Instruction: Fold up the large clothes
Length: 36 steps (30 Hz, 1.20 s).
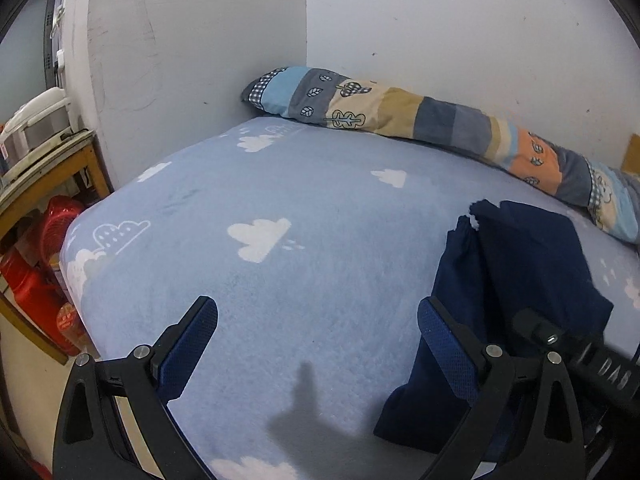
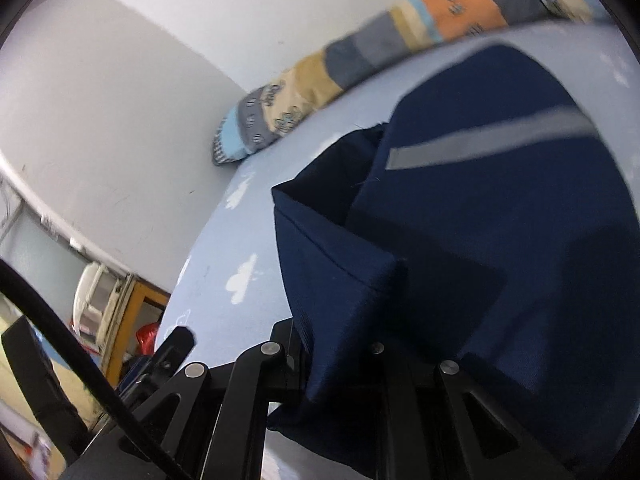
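With the left tongs [image 1: 318, 344] spread and empty and the right tongs [image 2: 340, 364] seemingly pinching the garment [image 2: 500, 220] over the bed [image 1: 320, 200], the cloth could slip and unfold.

Even indoor light, soft shadows; right wrist view smeared.

Left wrist view sharp: pale wall [image 1: 440, 40] bright without glare, one soft grey shadow [image 1: 300, 408] on the bed [image 1: 320, 208] near its front edge. Right wrist view blurred, worst on the pillow [image 2: 360, 60]; navy cloth [image 2: 500, 220] reads almost black in its folds. Both frames bulge, with black corners.
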Motion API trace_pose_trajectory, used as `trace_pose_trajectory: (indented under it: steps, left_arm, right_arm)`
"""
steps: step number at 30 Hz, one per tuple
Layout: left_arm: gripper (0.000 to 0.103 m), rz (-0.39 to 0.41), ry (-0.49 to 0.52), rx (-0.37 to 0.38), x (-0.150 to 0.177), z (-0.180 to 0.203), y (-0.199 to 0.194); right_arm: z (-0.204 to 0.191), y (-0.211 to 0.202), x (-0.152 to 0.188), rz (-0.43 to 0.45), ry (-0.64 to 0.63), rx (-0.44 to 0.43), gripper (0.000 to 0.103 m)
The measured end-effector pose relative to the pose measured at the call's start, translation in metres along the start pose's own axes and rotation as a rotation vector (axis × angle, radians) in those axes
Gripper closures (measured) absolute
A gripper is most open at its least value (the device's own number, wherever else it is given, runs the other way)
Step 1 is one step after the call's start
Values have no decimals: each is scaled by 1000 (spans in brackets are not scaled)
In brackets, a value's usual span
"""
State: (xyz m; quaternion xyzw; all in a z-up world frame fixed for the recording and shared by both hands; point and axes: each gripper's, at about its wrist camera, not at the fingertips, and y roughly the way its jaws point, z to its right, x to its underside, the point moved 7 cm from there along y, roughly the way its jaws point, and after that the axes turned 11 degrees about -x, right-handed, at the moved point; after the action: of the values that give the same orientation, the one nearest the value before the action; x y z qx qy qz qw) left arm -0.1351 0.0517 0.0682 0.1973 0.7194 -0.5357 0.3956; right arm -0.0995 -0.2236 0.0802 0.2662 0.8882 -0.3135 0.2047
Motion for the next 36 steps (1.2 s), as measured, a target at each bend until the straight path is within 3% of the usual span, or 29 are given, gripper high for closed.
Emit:
trace_pose_trajectory:
  steps: [3,5,7,9,10,14,17,18,22,23,26,27,31,33,36]
  left_arm:
    - [3,6,10,-16,-1,1,0]
    - [3,-6,10,-17,1,0,3]
    - [3,-19,1,-13,2,-4,5]
    - [3,-28,-28,-3,2,-10,6]
    - [3,-30,-40,0,2,-11,6]
    - [3,-45,-68,39,3,-8,5]
    - [3,-34,-43,77,3,6,0]
    - [3,-26,-32,88,3,11,-2]
    - [3,-24,40,161,7,42,-8]
    - [3,-32,65,190,10,51,-9]
    - [3,-40,149,250,21,80,-14]
    - [3,-35,174,265,24,87,-16]
    - [3,-17,239,266,31,105,-17]
    - [3,-60,268,233,39,106,-6]
    - [3,-188,317,166,61,103,21]
  right_arm:
    - [-12,26,18,-68,-81,90,90]
    - [-1,46,35,-134,-138,197,81]
    - [8,57,51,-191,-213,258,80]
    - [-1,52,56,-201,-302,225,64]
    - [-9,48,60,-232,-321,180,51]
    - [-21,3,58,-242,-297,0,50]
    - [-22,-44,29,-136,-291,-47,50]
    - [-17,-61,19,-106,-305,-15,51]
    - [8,-95,-12,-61,-372,99,86]
    - [10,-99,-13,-60,-381,111,88]
    - [27,-94,-10,-83,-363,125,91]
    - [30,-101,6,-102,-357,126,91]
    - [56,-80,40,-197,-393,190,93]
    - [80,-66,55,-259,-450,268,95]
    - [87,-64,61,-275,-510,294,98]
